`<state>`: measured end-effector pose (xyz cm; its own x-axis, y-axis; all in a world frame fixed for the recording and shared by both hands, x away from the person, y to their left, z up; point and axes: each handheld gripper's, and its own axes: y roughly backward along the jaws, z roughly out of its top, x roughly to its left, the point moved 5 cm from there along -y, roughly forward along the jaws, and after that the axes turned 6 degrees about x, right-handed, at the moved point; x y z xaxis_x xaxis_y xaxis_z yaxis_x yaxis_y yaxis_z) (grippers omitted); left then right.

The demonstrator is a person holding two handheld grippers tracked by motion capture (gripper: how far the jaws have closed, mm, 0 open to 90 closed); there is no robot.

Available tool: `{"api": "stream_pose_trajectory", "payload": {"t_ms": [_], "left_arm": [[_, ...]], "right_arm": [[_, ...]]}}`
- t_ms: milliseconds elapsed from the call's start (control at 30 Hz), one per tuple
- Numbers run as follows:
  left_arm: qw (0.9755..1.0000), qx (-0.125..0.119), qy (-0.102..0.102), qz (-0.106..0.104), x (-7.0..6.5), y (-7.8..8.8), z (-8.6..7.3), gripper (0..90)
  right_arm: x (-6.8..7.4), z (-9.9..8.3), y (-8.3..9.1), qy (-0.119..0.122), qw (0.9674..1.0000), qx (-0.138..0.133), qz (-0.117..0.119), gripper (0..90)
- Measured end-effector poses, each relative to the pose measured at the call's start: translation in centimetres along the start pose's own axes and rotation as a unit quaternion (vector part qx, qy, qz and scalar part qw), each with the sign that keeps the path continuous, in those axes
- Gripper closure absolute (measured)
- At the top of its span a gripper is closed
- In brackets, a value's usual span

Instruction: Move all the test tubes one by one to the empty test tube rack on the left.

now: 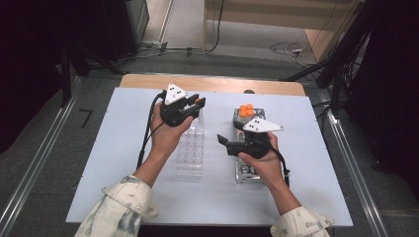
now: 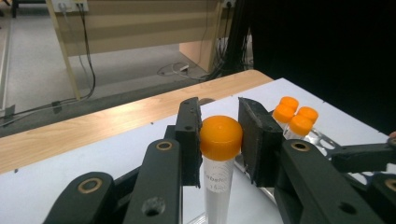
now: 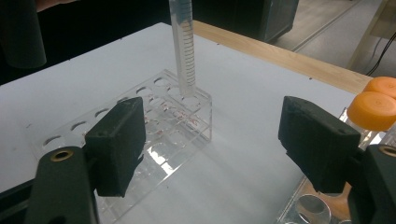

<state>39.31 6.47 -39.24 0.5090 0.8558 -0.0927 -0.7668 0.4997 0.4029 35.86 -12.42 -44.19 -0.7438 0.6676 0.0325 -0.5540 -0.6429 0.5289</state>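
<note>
Left gripper [image 2: 219, 140] fingers clenched on tube [image 2: 219, 154] over clear rack's [image 3: 140, 135] end; right gripper [image 3: 212, 149] released.

Between my two claws I see a bare strip of white surface [image 1: 217, 168] — room enough to pass. The clear acrylic rack with rows of round holes [image 1: 190, 148] blocks the left of it; the metal rack [image 1: 245, 173] with its cluster of orange-capped tubes [image 1: 246, 110] blocks the right. One clear graduated tube [image 3: 183, 46] stands upright in the acrylic rack's far corner hole — an obstacle there.
</note>
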Motion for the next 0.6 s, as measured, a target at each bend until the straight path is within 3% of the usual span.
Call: {"api": "stream_pose_trajectory", "payload": {"t_ms": [300, 600], "left_arm": [[0.9998, 0.011, -0.013, 0.01, 0.2, -0.8, -0.7, 70.9], [0.9997, 0.02, -0.011, 0.009, 0.2, -1.3, -2.4, 70.9]], "right_arm": [[0.0, 0.1, 0.3, -0.002, 1.0, -0.003, 0.0, 21.8], [-0.3, 0.0, 0.6, -0.008, 1.0, -0.005, -0.002, 21.8]]}}
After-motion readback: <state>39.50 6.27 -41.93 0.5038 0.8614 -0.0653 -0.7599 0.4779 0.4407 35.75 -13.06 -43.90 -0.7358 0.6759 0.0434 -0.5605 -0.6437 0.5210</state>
